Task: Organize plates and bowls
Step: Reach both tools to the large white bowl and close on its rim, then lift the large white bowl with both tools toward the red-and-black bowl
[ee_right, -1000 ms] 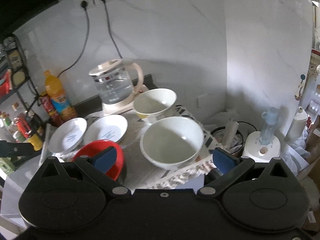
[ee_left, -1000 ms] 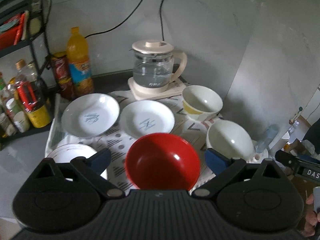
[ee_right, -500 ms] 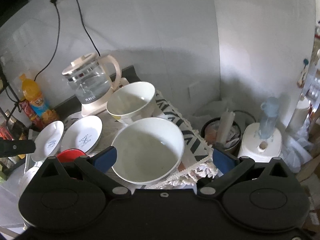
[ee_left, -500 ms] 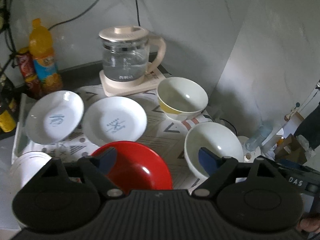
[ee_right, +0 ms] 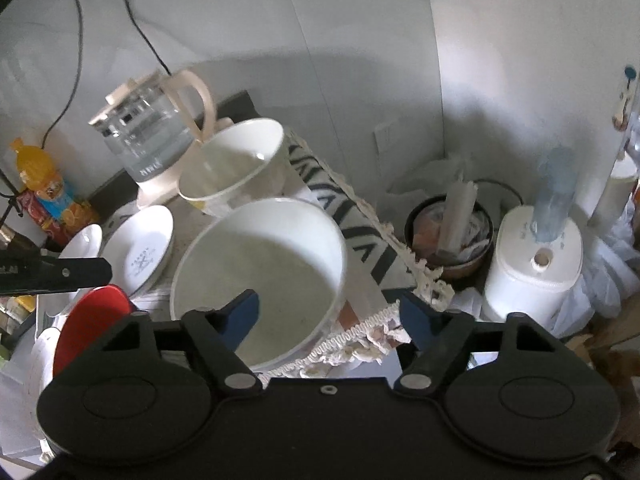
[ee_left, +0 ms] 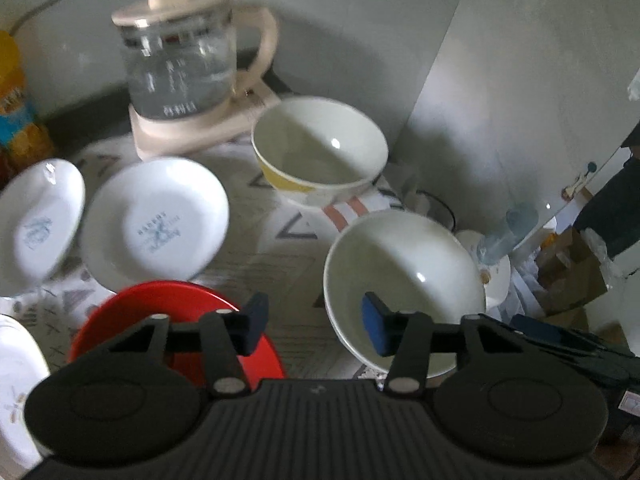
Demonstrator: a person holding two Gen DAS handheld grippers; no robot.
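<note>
Left gripper and right gripper hovering with fingers spread, gripping nothing. Sitting nearest on the desk: glossy red round bowl, large plain white ceramic bowl. Lying behind: two white shallow plates, yellow-banded white bowl. Standing farthest: glass kettle with cream lid.

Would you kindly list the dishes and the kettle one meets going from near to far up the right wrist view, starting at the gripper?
Right gripper → large plain white ceramic bowl → smaller white bowl with a yellow patch on its outside → glass kettle with a cream lid and handle.
</note>
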